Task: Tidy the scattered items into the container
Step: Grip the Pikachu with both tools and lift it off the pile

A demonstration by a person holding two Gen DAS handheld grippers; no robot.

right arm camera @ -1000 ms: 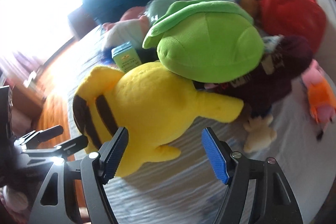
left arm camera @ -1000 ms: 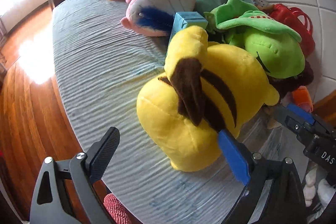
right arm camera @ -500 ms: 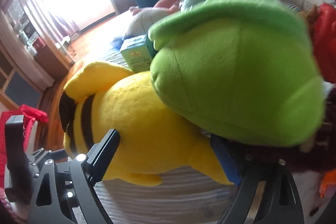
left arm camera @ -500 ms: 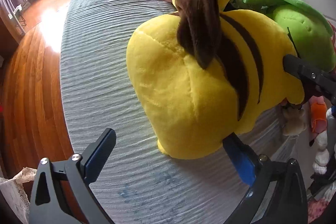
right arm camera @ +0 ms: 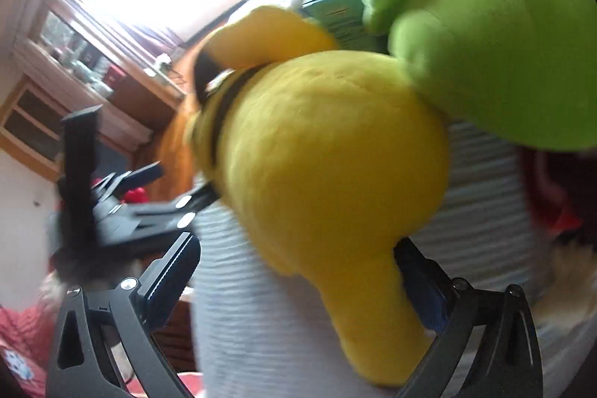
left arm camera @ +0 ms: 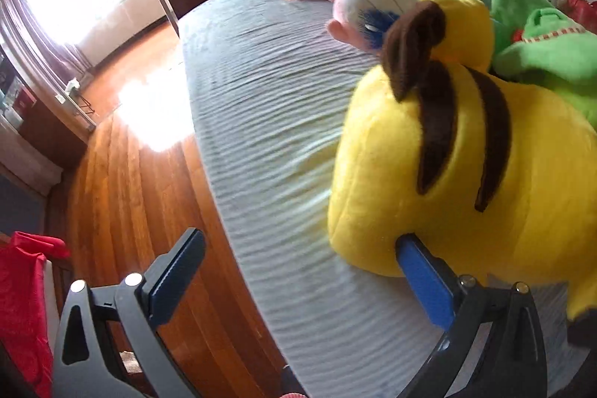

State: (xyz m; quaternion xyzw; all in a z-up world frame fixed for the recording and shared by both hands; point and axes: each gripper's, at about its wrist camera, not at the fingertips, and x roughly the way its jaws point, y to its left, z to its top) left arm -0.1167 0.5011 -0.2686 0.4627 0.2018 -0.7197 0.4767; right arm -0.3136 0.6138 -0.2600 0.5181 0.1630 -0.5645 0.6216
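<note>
Yellow plush (left arm camera: 485, 181), flat on the bed (left arm camera: 268, 122) a second ago, now tips up between left gripper (left arm camera: 298, 280) and right gripper (right arm camera: 298, 278), both spread apart; lift toward the container begins.

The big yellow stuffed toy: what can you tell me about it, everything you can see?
The yellow plush toy is soft and fuzzy, rounded, with dark brown stripes and a brown-tipped part. It lies on the grey ribbed bedcover, pressed against a green plush. The left gripper and right gripper are both open; one blue finger pad of each touches it.
</note>
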